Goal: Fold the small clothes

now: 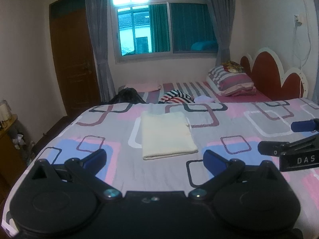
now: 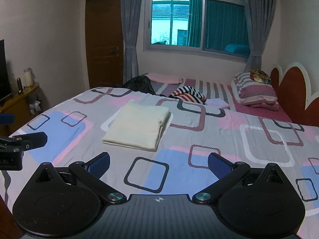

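Both tools, left point(image 1: 154, 157) and right point(image 2: 158, 162), are gaping wide, holding nothing. The folded cream cloth point(image 2: 137, 126) is lying on the bed point(image 2: 229, 139) at 12 o'clock, looking soft, light; pinching a corner seems best.

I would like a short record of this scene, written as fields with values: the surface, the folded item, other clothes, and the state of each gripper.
surface: bed with patterned cover
folded item: cream cloth, folded flat into a rectangle, lying on the cover
other clothes: striped garment, unfolded, farther back; small pale cloth beside it
left gripper: open, empty, short of the cream cloth
right gripper: open, empty, short of the cream cloth
contact: neither gripper touches any cloth
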{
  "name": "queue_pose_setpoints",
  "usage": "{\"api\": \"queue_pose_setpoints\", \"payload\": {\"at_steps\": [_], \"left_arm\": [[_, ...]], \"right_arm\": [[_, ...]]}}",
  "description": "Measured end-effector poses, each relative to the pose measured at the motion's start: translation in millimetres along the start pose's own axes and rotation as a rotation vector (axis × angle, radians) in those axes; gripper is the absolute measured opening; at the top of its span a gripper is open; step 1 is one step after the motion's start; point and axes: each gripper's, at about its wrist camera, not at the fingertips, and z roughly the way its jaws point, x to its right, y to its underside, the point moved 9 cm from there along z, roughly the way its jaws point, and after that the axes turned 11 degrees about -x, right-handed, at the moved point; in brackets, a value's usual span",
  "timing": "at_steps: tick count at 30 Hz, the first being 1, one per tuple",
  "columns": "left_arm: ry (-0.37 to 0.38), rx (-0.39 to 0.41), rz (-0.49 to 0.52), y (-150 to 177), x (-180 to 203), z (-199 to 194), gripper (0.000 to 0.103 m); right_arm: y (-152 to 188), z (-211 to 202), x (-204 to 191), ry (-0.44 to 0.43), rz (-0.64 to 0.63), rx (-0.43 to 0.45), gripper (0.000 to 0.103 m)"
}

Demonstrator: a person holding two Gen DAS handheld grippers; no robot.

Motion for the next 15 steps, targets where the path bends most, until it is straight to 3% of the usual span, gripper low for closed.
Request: {"api": "queue_pose_setpoints", "payload": {"at_steps": [15], "left_arm": [[-0.001, -0.001, 0.007, -1.2, 4.0, 3.7, 0.103]], "right_arm": [[0.6, 0.2, 8.4, 0.001, 0.009, -0.002, 0.103]]}}
